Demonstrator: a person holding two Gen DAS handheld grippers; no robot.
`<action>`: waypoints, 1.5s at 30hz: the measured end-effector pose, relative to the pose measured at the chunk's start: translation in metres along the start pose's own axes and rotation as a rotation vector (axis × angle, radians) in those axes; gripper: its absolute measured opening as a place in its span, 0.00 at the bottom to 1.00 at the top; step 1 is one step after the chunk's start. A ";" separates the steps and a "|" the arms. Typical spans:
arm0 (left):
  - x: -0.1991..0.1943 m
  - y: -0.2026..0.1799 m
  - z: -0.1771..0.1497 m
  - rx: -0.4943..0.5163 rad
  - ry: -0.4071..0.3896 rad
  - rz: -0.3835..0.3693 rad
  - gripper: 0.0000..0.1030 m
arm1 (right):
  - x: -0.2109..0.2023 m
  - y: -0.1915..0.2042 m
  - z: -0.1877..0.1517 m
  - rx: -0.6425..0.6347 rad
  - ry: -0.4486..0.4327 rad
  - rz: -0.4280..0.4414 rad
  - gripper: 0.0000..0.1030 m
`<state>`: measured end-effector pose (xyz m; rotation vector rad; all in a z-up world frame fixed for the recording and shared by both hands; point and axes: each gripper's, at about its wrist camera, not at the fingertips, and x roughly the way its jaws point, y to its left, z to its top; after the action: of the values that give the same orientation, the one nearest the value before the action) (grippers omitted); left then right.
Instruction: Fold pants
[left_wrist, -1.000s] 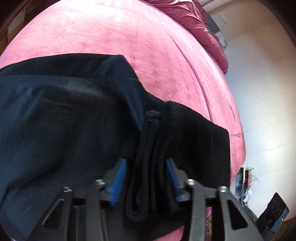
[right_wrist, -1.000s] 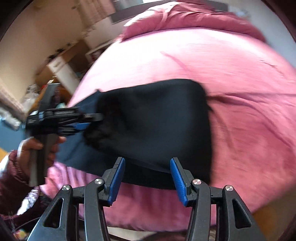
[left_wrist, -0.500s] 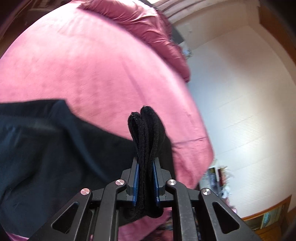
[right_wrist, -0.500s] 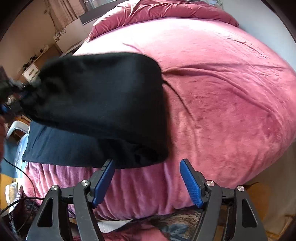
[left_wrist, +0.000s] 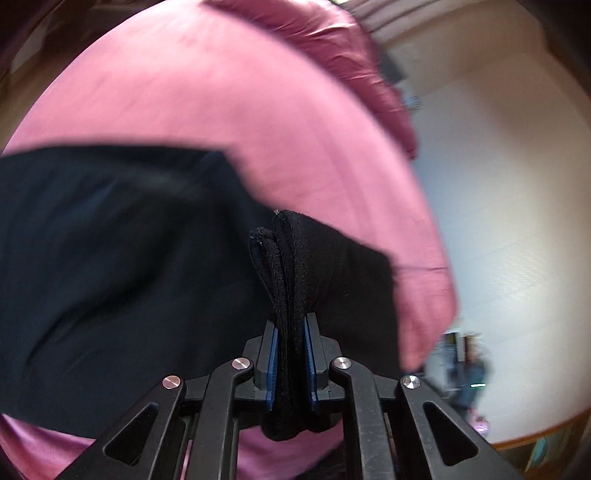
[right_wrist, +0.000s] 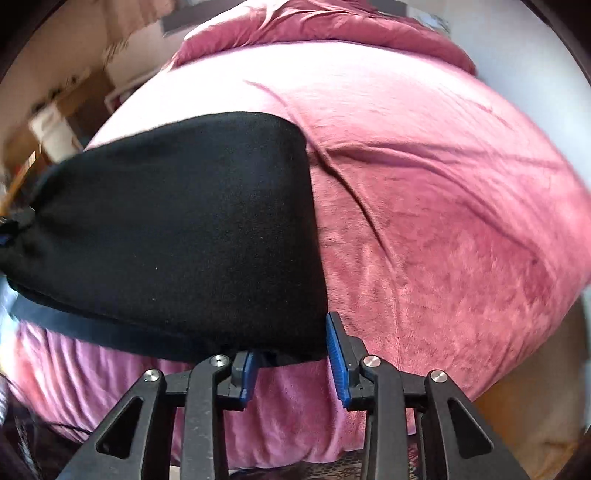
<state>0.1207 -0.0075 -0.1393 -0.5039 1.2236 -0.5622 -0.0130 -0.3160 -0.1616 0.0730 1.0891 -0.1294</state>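
Observation:
Black pants (left_wrist: 122, 266) lie folded over on a pink bed (left_wrist: 229, 110). In the left wrist view my left gripper (left_wrist: 291, 326) is shut on a bunched stack of the pants' edge, which stands up between the blue pads (left_wrist: 272, 365). In the right wrist view the lifted top layer of the pants (right_wrist: 177, 229) stretches left towards the other gripper, which is hidden at the frame edge. My right gripper (right_wrist: 291, 343) is closing with the near corner of the pants between its jaws; I see a gap beside the blue pads (right_wrist: 338, 362).
A crumpled pink duvet (right_wrist: 332, 26) lies at the far end of the bed (right_wrist: 443, 221). Shelves and boxes (right_wrist: 55, 122) stand to the left of the bed. A pale floor (left_wrist: 517, 221) runs to the right, with small clutter by its lower edge.
My left gripper closed on the bunched pants edge and lifted it. The right gripper came down to the pants' near corner, opened wider, then narrowed around it.

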 end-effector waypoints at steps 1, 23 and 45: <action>0.006 0.010 -0.004 -0.019 0.016 0.016 0.12 | 0.001 0.007 0.000 -0.037 0.000 -0.025 0.33; 0.015 0.006 -0.019 0.085 -0.002 0.146 0.19 | -0.063 -0.004 -0.008 -0.197 -0.064 -0.209 0.55; -0.072 -0.025 -0.016 0.259 -0.251 0.229 0.23 | -0.059 0.057 0.056 -0.297 -0.220 -0.137 0.56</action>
<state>0.0850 0.0193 -0.0758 -0.2041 0.9376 -0.4390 0.0168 -0.2626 -0.0837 -0.2770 0.8829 -0.0948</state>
